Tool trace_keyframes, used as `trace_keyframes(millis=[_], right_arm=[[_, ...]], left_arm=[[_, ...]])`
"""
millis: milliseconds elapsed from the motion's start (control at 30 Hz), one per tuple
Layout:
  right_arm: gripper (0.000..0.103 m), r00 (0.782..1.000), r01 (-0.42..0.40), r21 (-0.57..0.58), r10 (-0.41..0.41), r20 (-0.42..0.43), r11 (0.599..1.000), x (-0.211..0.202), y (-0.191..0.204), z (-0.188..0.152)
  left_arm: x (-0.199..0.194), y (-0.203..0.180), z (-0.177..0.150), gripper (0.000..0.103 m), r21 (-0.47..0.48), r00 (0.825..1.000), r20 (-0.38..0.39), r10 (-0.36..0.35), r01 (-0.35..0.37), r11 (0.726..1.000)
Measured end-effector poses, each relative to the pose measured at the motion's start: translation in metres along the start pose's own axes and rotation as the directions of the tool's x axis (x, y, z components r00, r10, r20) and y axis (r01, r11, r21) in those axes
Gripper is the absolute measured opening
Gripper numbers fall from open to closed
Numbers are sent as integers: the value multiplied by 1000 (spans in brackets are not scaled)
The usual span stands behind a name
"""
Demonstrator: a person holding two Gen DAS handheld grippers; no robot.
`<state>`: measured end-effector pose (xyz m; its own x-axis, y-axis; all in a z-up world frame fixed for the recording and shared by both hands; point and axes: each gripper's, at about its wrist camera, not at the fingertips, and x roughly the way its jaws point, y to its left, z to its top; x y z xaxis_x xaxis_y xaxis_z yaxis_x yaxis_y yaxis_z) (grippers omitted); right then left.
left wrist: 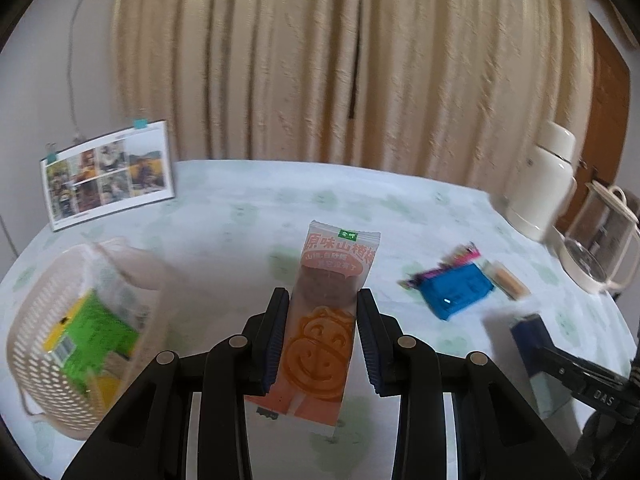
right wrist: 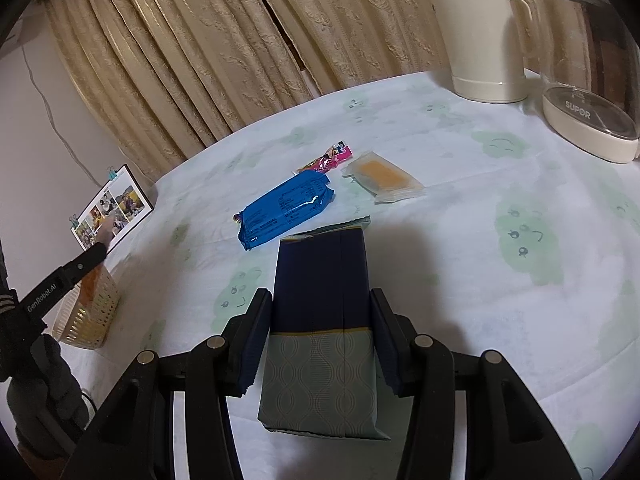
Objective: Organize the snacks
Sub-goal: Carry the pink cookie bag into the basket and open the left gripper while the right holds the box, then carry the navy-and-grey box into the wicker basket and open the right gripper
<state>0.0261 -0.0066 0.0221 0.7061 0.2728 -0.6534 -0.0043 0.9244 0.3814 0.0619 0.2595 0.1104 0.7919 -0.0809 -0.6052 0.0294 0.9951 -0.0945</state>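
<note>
Black hand-held gripper (right wrist: 318, 344) — blue ribbed pads (right wrist: 250, 350), silver pivot screws, white "GenRobot.AI" lettering.

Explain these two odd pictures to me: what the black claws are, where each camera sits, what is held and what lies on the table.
No robot here: a person holds two hand-held grippers, each with a fisheye camera looking along its fingers. The left gripper grips an orange snack packet; beside it stands a perforated basket with a green packet inside. The right gripper grips a dark blue packet. On the tablecloth lie a blue packet, a pink packet and a clear-wrapped snack. A cream flask and kettle stand behind.
</note>
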Motion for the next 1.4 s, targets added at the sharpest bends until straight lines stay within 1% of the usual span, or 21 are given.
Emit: trace_keyframes(millis=[100,267,333,500,767,800,833,867,900,1033,1133,1267,1400], right_arm=[[46,1000,4,-1,-4,3,1000,0,0,0],[46,1000,12,-4,-12,6,1000,0,0,-1],[46,1000,16,-7,-16,7,1000,1,1,-1],[46,999,32,-15,-31,8,999,1,2,-1],[46,999,53,-17,-53,8,998,2,3,-2],[46,998,55,-17,-55,8,998,2,3,-2],[46,998,57,-17,-57,8,998,2,3,-2],[46,998,59,-16,-59,8,998,2,3,-2],[46,998,62,-16,-62,8,998,2,3,-2],[46,997,74,-18,-74,7,997,2,4,-2],[46,997,76,-21,-76,-3,997,3,8,-3],[46,999,31,-29,-32,-16,999,6,23,-4],[46,1000,-21,-94,20,-7,995,6,58,0]], left_arm=[[-4,16,2,35,-34,999,16,32,-32,999],[-18,48,5,35,-94,991,61,118,-112,989],[-23,62,6,35,-119,984,75,160,-151,981],[-29,94,7,36,-177,965,85,247,-230,957],[-32,131,0,36,-262,945,70,321,-293,920],[-32,134,-1,40,-268,943,68,326,-297,916],[-32,138,-2,44,-282,938,62,340,-311,908],[-32,140,-3,57,-292,935,61,350,-319,902],[-33,145,-5,67,-312,929,65,364,-328,892],[-38,157,-8,68,-345,917,78,392,-344,873],[-41,162,-9,68,-355,908,88,410,-356,865],[-47,168,-11,68,-371,891,103,442,-378,848],[-52,173,-13,68,-383,874,118,471,-397,834]])
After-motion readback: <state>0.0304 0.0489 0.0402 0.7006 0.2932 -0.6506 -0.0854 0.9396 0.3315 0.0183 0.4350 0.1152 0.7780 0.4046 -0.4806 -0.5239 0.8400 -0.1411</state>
